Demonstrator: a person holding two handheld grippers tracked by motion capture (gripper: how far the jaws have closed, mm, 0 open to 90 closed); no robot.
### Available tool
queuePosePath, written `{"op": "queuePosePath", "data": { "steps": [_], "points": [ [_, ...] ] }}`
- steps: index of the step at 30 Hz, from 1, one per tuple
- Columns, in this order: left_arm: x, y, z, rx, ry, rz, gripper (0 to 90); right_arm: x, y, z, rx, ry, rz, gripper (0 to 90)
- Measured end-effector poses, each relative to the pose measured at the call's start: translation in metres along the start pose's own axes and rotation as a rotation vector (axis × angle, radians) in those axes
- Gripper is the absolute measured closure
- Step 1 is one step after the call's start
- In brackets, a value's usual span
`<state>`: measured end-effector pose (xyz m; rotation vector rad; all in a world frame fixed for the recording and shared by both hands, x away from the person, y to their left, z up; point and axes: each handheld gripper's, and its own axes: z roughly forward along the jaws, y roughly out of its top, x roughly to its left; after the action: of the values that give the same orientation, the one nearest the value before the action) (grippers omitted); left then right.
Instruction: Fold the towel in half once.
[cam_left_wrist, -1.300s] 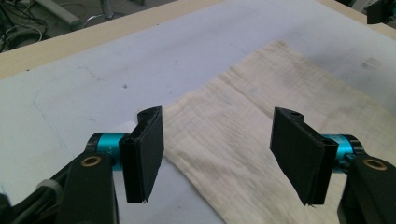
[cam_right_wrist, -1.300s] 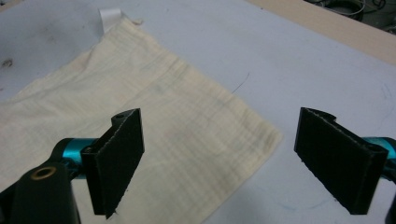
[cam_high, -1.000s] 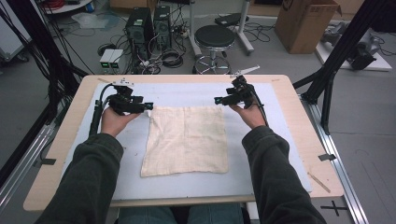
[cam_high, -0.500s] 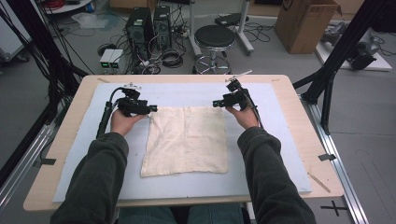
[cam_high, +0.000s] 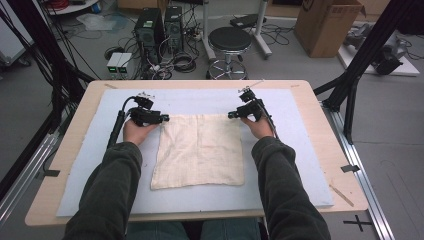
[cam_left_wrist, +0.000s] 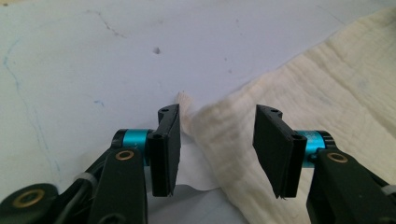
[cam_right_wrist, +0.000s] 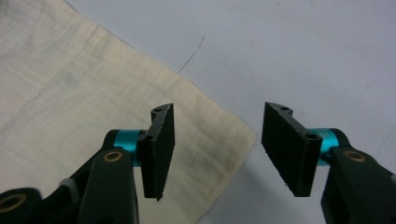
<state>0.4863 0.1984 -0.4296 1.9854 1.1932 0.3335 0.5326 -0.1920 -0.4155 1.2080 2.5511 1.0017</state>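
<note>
A cream cloth (cam_high: 200, 150) lies flat and square on the pale blue mat (cam_high: 200, 100). My left gripper (cam_high: 165, 119) sits at the cloth's far left corner, jaws apart. In the left gripper view that gripper (cam_left_wrist: 217, 149) is open with the slightly rumpled corner of the cloth (cam_left_wrist: 224, 135) between the jaws, not pinched. My right gripper (cam_high: 231, 115) is at the far right corner. In the right gripper view it (cam_right_wrist: 217, 149) stands open over the corner of the cloth (cam_right_wrist: 205, 144), which lies flat on the mat.
The mat covers a wooden table (cam_high: 320, 130). A thin wooden stick (cam_high: 341, 195) lies near the table's right front edge. Beyond the table stand a stool (cam_high: 229, 42), computer cases (cam_high: 160, 25) and a cardboard box (cam_high: 325, 25).
Both hands have slid toward the person and inward, bringing each gripper from beyond the cloth's far edge down to its far corners. The cloth lies as before.
</note>
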Motion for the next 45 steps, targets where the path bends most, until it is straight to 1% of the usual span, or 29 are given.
{"op": "queuePosePath", "data": {
  "steps": [1,3,4,5,8,11,12,13,14,16,17,20,22,24,25,27,28,31,39,40,41,42,43,45],
  "points": [
    [0.0,-0.001,0.002,0.017,0.005,-0.003,52.5,0.0,0.0,0.001,0.005,-0.007,-0.001,46.2],
    [0.0,-0.003,0.005,0.044,-0.007,-0.014,52.5,-0.001,-0.002,0.004,0.014,-0.011,0.014,48.5],
    [0.0,-0.003,0.005,0.043,-0.004,-0.012,52.5,-0.001,-0.003,0.005,0.021,-0.013,0.021,49.7],
    [-0.001,-0.003,0.005,0.041,0.0,-0.015,53.9,-0.001,-0.004,0.006,0.024,-0.019,0.009,51.1],
    [-0.003,-0.003,0.006,0.05,0.016,0.008,56.7,-0.001,-0.007,0.008,0.041,-0.032,0.011,54.8],
    [-0.006,-0.002,0.006,0.053,0.039,0.022,60.8,-0.002,-0.009,0.008,0.031,-0.041,0.027,58.6],
    [-0.007,-0.002,0.007,0.054,0.045,0.027,62.7,-0.002,-0.009,0.008,0.031,-0.044,0.012,61.4],
    [-0.008,-0.002,0.007,0.053,0.05,0.033,65.3,0.0,-0.008,0.008,0.039,-0.051,0.015,63.2],
    [-0.01,-0.002,0.008,0.053,0.056,0.038,67.6,0.002,-0.008,0.008,0.047,-0.054,0.0,65.7],
    [-0.012,-0.002,0.008,0.055,0.068,0.053,71.0,0.005,-0.007,0.009,0.054,-0.065,-0.012,69.8],
    [-0.012,-0.002,0.008,0.054,0.065,0.05,74.0,0.005,-0.007,0.009,0.054,-0.064,-0.021,72.3],
    [-0.014,-0.002,0.008,0.054,0.056,0.052,84.7,0.005,-0.007,0.01,0.055,-0.039,-0.019,82.7],
    [-0.014,-0.002,0.008,0.054,0.052,0.05,86.3,0.007,-0.007,0.009,0.058,-0.029,-0.016,85.6],
    [-0.013,-0.002,0.008,0.054,0.046,0.049,86.8,0.006,-0.007,0.009,0.055,-0.019,-0.02,86.4],
    [-0.014,-0.002,0.007,0.051,0.047,0.05,86.9,0.006,-0.008,0.008,0.053,-0.016,-0.012,86.6],
    [-0.014,-0.002,0.006,0.05,0.043,0.051,87.0,0.006,-0.008,0.005,0.036,-0.01,-0.012,86.6],
    [-0.014,-0.001,0.005,0.044,0.045,0.05,87.1,0.005,-0.009,0.004,0.033,-0.001,-0.008,86.6],
    [-0.016,0.001,0.0,0.028,0.044,0.065,87.1,0.007,-0.008,0.0,0.015,0.008,-0.012,86.6],
    [-0.016,0.004,-0.013,-0.008,0.04,0.083,87.1,0.006,-0.009,-0.011,-0.025,0.031,-0.015,86.6],
    [-0.017,0.004,-0.015,-0.015,0.035,0.086,87.1,0.006,-0.009,-0.012,-0.033,0.031,-0.028,86.6],
    [-0.018,0.005,-0.016,-0.017,0.033,0.09,87.1,0.007,-0.009,-0.014,-0.037,0.036,-0.023,86.6],
    [-0.018,0.005,-0.018,-0.023,0.031,0.095,87.1,0.008,-0.009,-0.015,-0.043,0.045,-0.031,86.6],
    [-0.018,0.005,-0.02,-0.027,0.026,0.098,87.1,0.009,-0.009,-0.017,-0.044,0.041,-0.028,86.6],
    [-0.018,0.004,-0.025,-0.045,0.027,0.096,87.1,0.009,-0.008,-0.02,-0.06,0.048,-0.041,86.6]
  ]
}}
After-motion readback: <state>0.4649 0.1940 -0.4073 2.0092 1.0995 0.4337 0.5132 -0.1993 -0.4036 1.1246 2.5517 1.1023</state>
